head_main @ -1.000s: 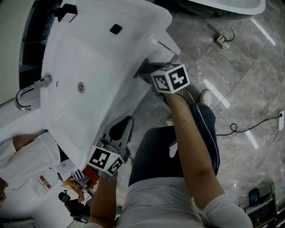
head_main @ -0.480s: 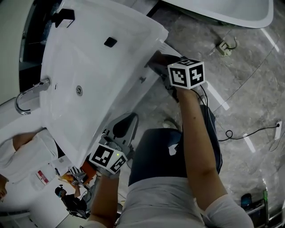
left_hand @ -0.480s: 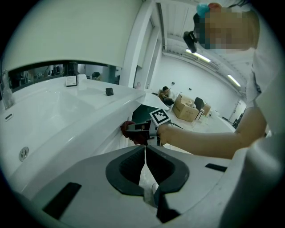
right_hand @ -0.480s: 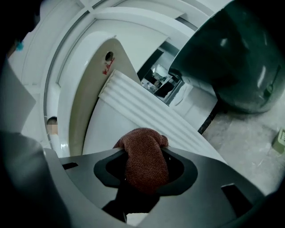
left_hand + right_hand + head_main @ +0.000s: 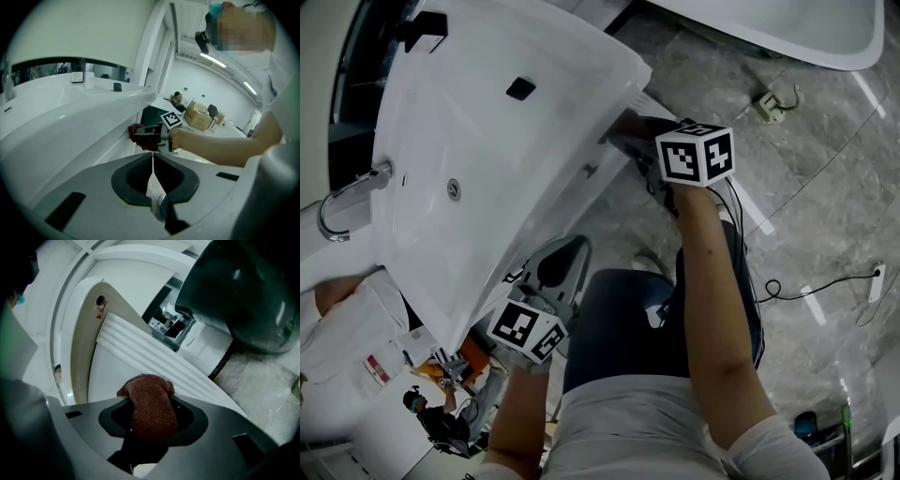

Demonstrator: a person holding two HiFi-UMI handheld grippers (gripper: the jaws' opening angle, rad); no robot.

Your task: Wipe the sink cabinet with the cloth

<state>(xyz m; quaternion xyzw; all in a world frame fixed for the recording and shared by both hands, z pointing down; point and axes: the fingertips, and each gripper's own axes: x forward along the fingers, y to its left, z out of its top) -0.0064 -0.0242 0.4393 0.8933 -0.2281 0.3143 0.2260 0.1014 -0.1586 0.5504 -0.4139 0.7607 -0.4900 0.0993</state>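
The white sink (image 5: 487,122) sits on its white cabinet (image 5: 586,197), whose front shows as a ribbed panel (image 5: 140,352) in the right gripper view. My right gripper (image 5: 150,401) is shut on a reddish-brown cloth (image 5: 150,404), and the cloth's bunched end touches that panel. In the head view the right gripper (image 5: 630,133) is at the cabinet's far end, just under the sink rim. The left gripper view shows the cloth (image 5: 137,130) against the cabinet too. My left gripper (image 5: 567,251) is shut and empty, held off the cabinet near my lap (image 5: 152,157).
A chrome tap (image 5: 342,202) and a drain (image 5: 454,189) are on the basin. A person in white (image 5: 347,328) stands at the left. Cables (image 5: 806,272) and a socket block (image 5: 766,97) lie on the marble floor. A bathtub (image 5: 787,28) is at the top.
My right gripper slid with the cloth along the cabinet front toward its far end, then stayed put over the last half second. The left gripper has hardly moved.
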